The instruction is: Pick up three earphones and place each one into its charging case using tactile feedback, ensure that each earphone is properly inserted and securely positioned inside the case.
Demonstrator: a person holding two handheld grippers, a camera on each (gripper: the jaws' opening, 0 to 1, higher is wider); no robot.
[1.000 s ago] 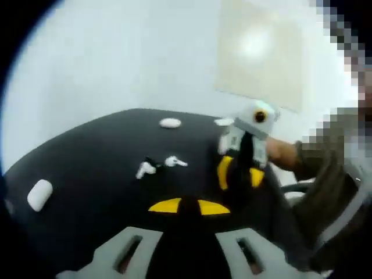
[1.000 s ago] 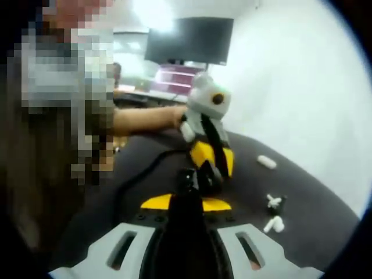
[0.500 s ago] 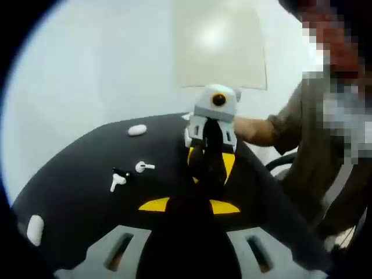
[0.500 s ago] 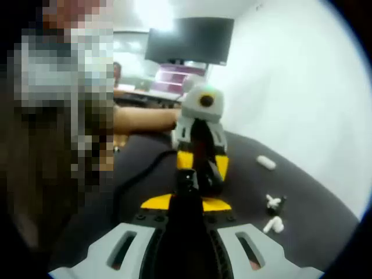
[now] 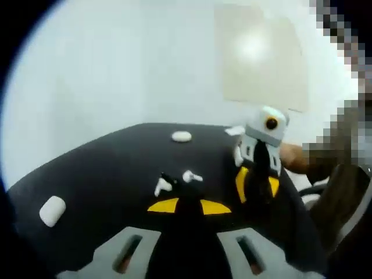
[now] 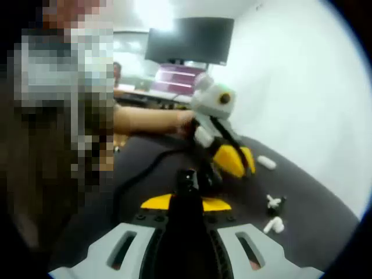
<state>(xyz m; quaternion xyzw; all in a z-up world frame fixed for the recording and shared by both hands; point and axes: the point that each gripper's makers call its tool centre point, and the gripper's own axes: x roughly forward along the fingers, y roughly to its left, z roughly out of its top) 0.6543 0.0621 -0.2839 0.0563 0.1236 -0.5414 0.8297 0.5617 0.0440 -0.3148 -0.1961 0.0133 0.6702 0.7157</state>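
In the left gripper view, going left to right across the black table (image 5: 99,174): one white charging case (image 5: 52,210) lies near the left edge. A second white case (image 5: 182,136) lies far back. Between them, near the middle, two white earphones (image 5: 163,186) (image 5: 191,176) lie close together with one small dark piece (image 5: 168,176) between them. I cannot make out a third earphone. The left gripper (image 5: 188,207) shows yellow tips with a dark shape in the gap; whether it is clenched or released I cannot tell. To the right, the right gripper (image 5: 256,183) stands over the table, held by a person's hand (image 5: 292,157).

In the right gripper view, a person's forearm (image 6: 145,121) reaches in from the left. The left gripper (image 6: 235,160) tilts over the table. The right gripper (image 6: 187,202) grasps a dark object (image 6: 187,181) between its jaws. Farther right lie one case (image 6: 266,162) and two earphones (image 6: 274,201) (image 6: 273,224).
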